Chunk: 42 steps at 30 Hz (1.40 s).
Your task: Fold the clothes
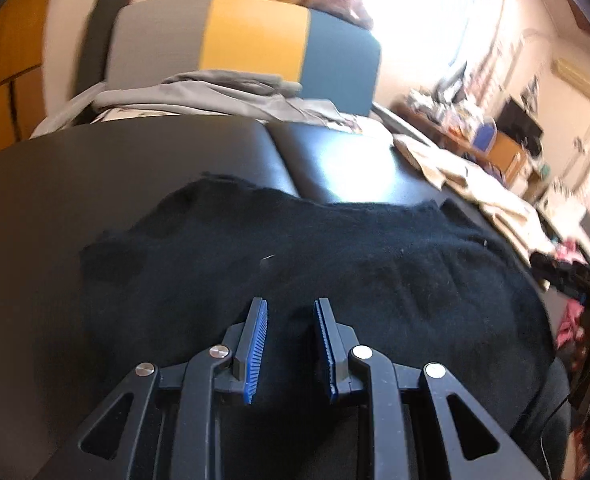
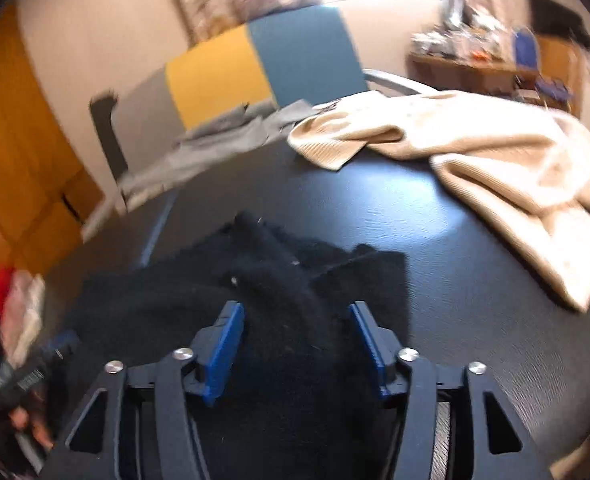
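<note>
Left wrist view: the left claw hovers with its jaws slightly apart, gripping nothing, over a black garment spread across the near side of the black bench. The right claw is wide apart above the same garment; a beige garment lies toward the bench's far right corner.

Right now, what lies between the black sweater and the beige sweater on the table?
Only bare black table top. The right wrist view shows the black sweater and the beige sweater apart, with nothing between them.
</note>
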### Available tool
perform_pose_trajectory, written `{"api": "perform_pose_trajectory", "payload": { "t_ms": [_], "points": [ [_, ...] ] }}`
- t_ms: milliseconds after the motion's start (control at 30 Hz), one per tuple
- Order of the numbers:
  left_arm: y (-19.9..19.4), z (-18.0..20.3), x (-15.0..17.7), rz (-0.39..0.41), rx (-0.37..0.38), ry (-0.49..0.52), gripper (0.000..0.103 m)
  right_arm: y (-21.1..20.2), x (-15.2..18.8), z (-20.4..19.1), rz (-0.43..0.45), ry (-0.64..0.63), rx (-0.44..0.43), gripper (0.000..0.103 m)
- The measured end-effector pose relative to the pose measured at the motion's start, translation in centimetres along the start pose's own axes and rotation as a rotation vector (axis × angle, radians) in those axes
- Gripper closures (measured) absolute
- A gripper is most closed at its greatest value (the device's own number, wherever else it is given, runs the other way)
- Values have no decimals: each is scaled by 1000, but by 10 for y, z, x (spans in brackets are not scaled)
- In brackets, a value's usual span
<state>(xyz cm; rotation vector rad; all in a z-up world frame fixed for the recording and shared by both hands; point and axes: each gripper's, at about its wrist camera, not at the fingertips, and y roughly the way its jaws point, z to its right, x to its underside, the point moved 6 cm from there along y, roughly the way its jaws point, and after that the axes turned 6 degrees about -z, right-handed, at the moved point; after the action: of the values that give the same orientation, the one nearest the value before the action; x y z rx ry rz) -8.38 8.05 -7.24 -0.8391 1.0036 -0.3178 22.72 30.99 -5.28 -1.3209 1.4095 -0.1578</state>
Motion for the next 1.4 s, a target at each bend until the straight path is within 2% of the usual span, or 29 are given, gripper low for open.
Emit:
{"api": "perform_pose_trajectory", "payload": {
  "t_ms": [67, 167, 200, 333, 433, 567, 633, 667, 700, 733, 800, 933, 1000, 1133, 1267, 1300, 1400],
  "points": [
    [-12, -6, 5, 26, 13, -35, 79, -10, 8, 16, -14, 53, -32, 32],
    [-27, 6, 18, 50, 90, -29, 79, -15, 30, 43, -96, 138, -43, 32],
    [-28, 16, 22, 51, 125, -6, 79, -16, 38, 49, -119, 167, -51, 32],
    [-26, 62, 33, 28, 234, 124, 79, -19, 46, 55, -98, 195, -115, 32],
    [-18, 93, 36, 10, 245, 230, 79, -10, 43, 48, -96, 191, -155, 31],
    [-4, 120, 39, -7, 233, 323, 79, 4, 39, 31, -107, 168, -191, 31],
    [7, 127, 43, -28, 204, 367, 79, 10, 39, 21, -116, 174, -219, 37],
    [15, 129, 45, -47, 183, 387, 79, 13, 39, 19, -124, 184, -227, 49],
    [22, 130, 48, -65, 168, 400, 79, 17, 40, 16, -137, 201, -238, 67],
    [26, 130, 51, -67, 167, 397, 79, 21, 43, 13, -161, 226, -270, 74],
    [27, 128, 51, -60, 184, 361, 79, 25, 46, 10, -168, 273, -329, 80],
    [19, 122, 49, -96, 228, 310, 79, 23, 43, 17, -172, 400, -401, 83],
    [8, 111, 46, -81, 239, 265, 79, 18, 38, 22, -176, 479, -451, 85],
    [-12, 57, 38, -25, 148, 143, 79, 1, 21, 14, -183, 552, -509, 88],
    [-27, -8, 46, 1, 46, 41, 79, -12, 0, -19, -183, 514, -534, 90],
    [-28, -19, 48, 5, 45, 23, 79, -16, -7, -32, -180, 489, -539, 90],
    [-29, -35, 55, 31, 112, -11, 79, -24, -25, -82, -178, 381, -549, 90]
  ]
}}
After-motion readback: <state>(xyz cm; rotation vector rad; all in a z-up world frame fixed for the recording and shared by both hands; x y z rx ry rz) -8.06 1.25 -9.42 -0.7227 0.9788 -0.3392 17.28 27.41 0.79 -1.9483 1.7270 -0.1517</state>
